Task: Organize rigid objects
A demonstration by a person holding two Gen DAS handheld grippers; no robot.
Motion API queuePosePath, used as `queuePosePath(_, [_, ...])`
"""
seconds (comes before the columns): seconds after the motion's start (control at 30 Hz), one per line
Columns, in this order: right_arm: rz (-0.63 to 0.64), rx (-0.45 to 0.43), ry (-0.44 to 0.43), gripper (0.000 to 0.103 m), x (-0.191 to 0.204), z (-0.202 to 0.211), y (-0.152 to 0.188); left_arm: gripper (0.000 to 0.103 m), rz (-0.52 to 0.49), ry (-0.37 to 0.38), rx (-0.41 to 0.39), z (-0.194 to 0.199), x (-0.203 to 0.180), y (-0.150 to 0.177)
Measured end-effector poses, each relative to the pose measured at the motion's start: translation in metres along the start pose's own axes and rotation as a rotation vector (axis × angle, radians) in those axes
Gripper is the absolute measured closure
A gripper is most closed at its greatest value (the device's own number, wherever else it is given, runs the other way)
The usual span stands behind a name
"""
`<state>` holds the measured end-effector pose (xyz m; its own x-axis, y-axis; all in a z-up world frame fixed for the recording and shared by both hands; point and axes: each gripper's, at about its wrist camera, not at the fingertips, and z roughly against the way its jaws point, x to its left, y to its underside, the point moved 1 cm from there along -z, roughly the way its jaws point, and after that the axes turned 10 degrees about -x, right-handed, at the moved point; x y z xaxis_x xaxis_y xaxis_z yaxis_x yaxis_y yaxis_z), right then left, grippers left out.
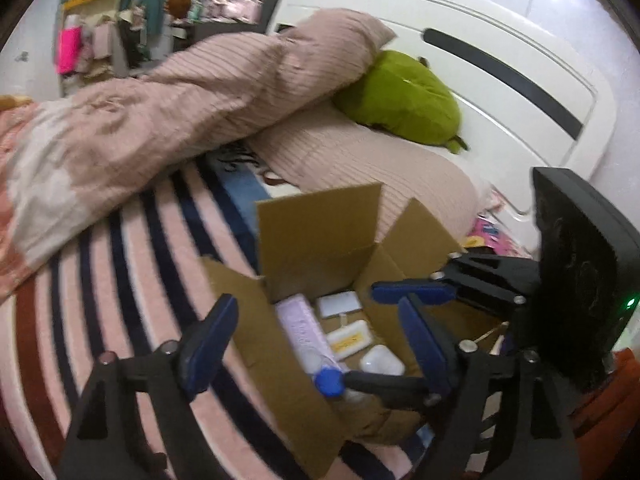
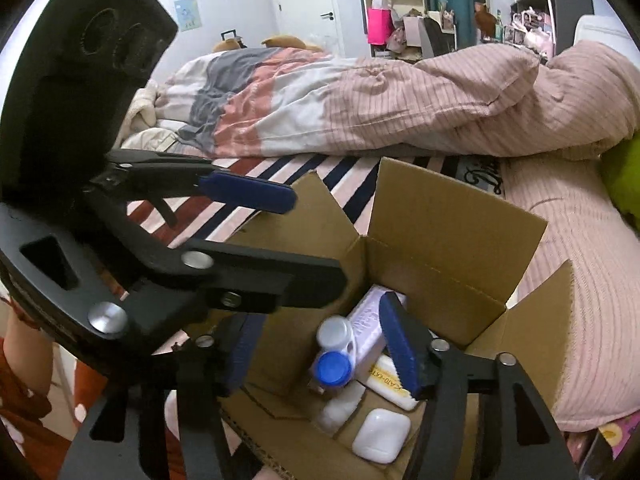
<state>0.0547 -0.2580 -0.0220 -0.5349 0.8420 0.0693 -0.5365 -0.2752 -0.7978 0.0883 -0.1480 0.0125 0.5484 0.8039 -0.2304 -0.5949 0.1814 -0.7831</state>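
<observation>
The left wrist view looks down at a cardboard box point(image 1: 320, 248) that sits on a striped blanket point(image 1: 132, 248) on a bed. Its flaps stand up, so the top is wide open and things can drop straight in.

The left gripper point(image 1: 316, 344) hangs over the near edge of the box. Its two blue fingers are far apart and nothing is between them. The right gripper point(image 2: 324, 352) hangs over the box too, reaching in from the other side. Its fingers are also apart. A small bottle with a blue cap point(image 2: 332, 364) stands right under them, but the pads do not seem to press on it. I think it sits loose in the box.

Inside the box are the hard things. There is a long pale purple box point(image 1: 304, 332), a flat white pad point(image 1: 339, 305), a white bar with a yellow label point(image 1: 349, 338) and a small white case point(image 2: 381, 434). They lie close, side by side on the bottom. A small white lump point(image 2: 340, 406) sits by the bottle; I cannot tell what it is.

A pink quilt point(image 1: 168, 104) and a green pillow point(image 1: 400, 100) lie behind the box.
</observation>
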Motion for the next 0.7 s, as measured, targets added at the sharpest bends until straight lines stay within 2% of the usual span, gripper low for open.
queuePosePath(0.17, [0.023, -0.062, -0.002, 0.027, 0.009, 0.014, -0.006, 0.021, 0.008, -0.144, -0.097, 0.034, 0.005, 0.003])
queuePosePath(0.23, [0.032, -0.092, 0.0, 0.016, 0.013, 0.02, -0.009, 0.02, 0.007, -0.199, -0.139, 0.049, 0.008, 0.005])
queuePosePath(0.33, [0.045, -0.14, -0.005, 0.008, 0.021, 0.03, -0.013, 0.018, 0.022, -0.287, -0.199, 0.072, 0.014, 0.011])
queuePosePath(0.5, [0.056, -0.231, 0.011, 0.0, 0.031, 0.044, -0.019, 0.018, 0.077, -0.369, -0.276, 0.106, 0.028, 0.025])
queuePosePath(0.57, [0.062, -0.266, 0.026, 0.0, 0.035, 0.047, -0.02, 0.017, 0.092, -0.396, -0.293, 0.118, 0.035, 0.031])
queuePosePath(0.7, [0.073, -0.281, 0.028, 0.0, 0.042, 0.045, -0.02, 0.017, 0.121, -0.425, -0.307, 0.129, 0.045, 0.041])
